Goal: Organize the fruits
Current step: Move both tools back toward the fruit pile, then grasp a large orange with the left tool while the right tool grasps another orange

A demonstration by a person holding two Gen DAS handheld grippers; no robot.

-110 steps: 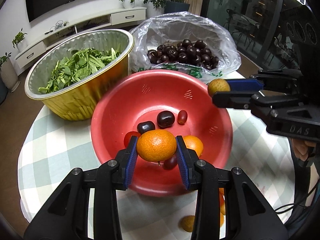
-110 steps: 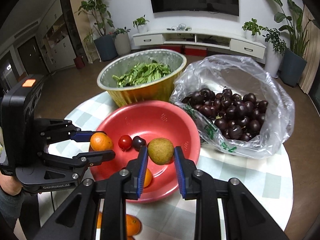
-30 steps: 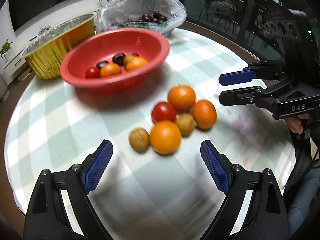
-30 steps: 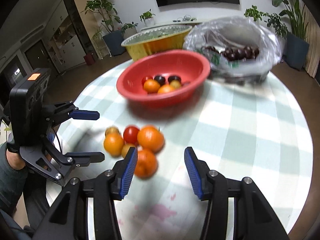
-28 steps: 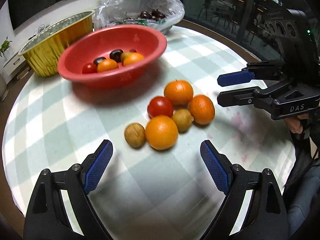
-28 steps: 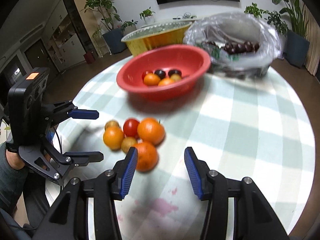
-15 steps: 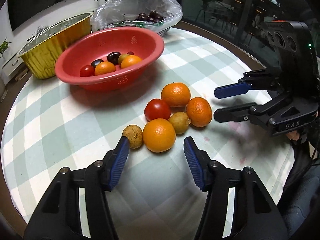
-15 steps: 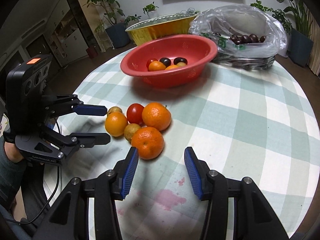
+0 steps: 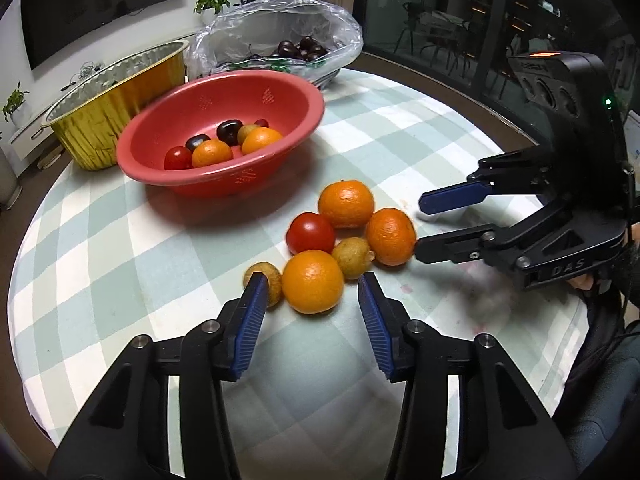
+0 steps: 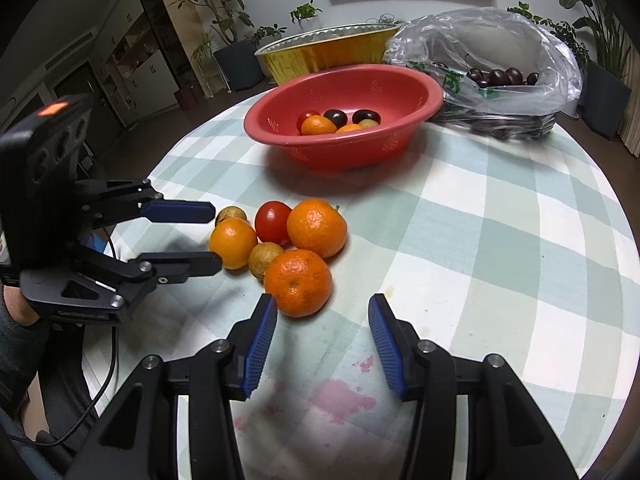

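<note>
A loose cluster of fruit lies on the checked tablecloth: three oranges, a red tomato (image 9: 311, 233) and two small brownish fruits. My left gripper (image 9: 312, 284) is open, its fingers on either side of the nearest orange (image 9: 313, 281), with one brown fruit (image 9: 265, 276) by the left finger. My right gripper (image 10: 322, 306) is open and empty just short of another orange (image 10: 298, 282); it also shows in the left wrist view (image 9: 418, 224). The red bowl (image 9: 224, 176) behind holds oranges, a tomato and dark cherries.
A gold foil pan (image 9: 116, 96) stands behind the red bowl. A clear plastic bag of dark cherries (image 9: 280, 44) sits at the back of the round table. The table edge (image 9: 516, 132) curves close on the right. A pink stain (image 10: 344, 394) marks the cloth.
Both grippers dropped their fruit into the red bowl and pulled back to the loose cluster. My left gripper has narrowed and moved in around the nearest orange. My right gripper moved closer to its orange.
</note>
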